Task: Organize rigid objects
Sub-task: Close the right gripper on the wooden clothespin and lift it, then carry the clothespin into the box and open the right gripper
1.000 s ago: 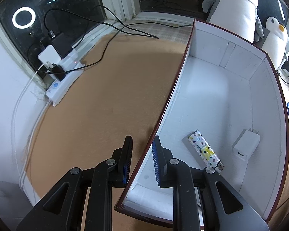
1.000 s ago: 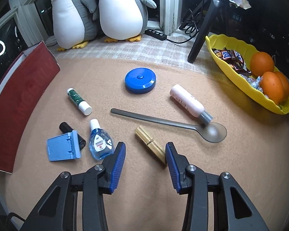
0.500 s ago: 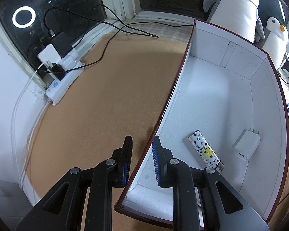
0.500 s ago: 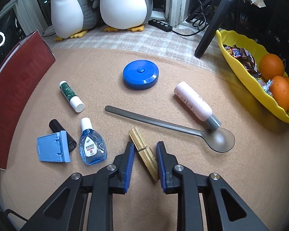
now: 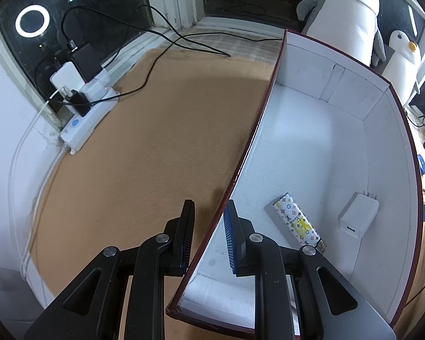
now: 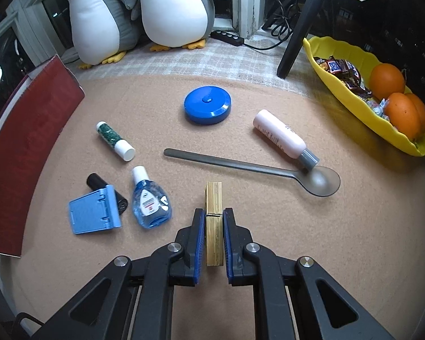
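Bamboo-coloured wooden clothespin (image 6: 214,221) lies lengthwise between the blue pads (image 6: 200,243) of the right gripper (image 6: 214,228), at 6 o'clock on the tan felt mat (image 6: 311,240); the jaws stand narrow, closed against both long sides of the peg. Judged step: secure the grasp, then lift clear; keep the peg parallel to the pads so it cannot pivot; raise vertically before travelling, since the clear blue dropper bottle (image 6: 150,204) lies near at 9 o'clock and the long grey metal spoon (image 6: 252,168) at 1 o'clock. Carry toward 9 o'clock, where the dark red wall of the white-lined cardboard box (image 6: 28,147) stands. The left gripper (image 5: 208,236) straddles the near box wall (image 5: 240,155), jaws apart either side and not visibly pinching it; steady the box during the drop. Inside lie a patterned rectangular lighter (image 5: 297,223) and a white charger block (image 5: 358,219); release into bare floor away from them.
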Demonstrator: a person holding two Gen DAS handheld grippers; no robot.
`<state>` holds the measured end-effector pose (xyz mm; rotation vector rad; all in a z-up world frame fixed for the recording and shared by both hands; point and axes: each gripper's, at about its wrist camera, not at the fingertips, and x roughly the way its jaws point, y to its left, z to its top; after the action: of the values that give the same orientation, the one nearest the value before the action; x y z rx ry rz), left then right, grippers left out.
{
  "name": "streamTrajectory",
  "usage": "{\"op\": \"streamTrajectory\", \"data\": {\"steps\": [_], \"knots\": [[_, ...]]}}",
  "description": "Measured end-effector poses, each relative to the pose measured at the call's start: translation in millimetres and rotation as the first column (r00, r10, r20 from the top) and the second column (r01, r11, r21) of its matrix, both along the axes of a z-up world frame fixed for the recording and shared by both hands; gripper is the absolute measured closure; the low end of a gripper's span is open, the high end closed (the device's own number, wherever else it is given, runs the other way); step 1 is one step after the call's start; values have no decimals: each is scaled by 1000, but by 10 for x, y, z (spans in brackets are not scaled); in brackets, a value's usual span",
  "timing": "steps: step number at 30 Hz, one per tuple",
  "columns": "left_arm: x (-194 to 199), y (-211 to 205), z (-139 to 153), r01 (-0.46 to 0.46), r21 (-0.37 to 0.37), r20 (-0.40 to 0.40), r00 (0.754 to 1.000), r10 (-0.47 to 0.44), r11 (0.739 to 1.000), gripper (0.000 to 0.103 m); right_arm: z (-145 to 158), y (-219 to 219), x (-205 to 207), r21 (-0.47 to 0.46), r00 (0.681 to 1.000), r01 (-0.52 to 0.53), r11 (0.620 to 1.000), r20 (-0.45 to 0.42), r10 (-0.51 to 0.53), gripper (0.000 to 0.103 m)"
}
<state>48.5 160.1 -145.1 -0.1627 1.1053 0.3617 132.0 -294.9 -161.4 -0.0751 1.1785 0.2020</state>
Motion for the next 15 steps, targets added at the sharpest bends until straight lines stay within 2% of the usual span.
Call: {"op": "streamTrajectory", "data": {"steps": [8, 15], "knots": [[-4, 41, -3, 15, -33, 24, 1000, -14, 999, 84, 397, 307, -201, 48, 998, -30, 998, 59, 27, 92], [-21, 74, -21, 24, -66, 40, 999, -22, 998, 84, 843, 982, -380, 103, 982, -142, 985, 137, 127, 92]]}}
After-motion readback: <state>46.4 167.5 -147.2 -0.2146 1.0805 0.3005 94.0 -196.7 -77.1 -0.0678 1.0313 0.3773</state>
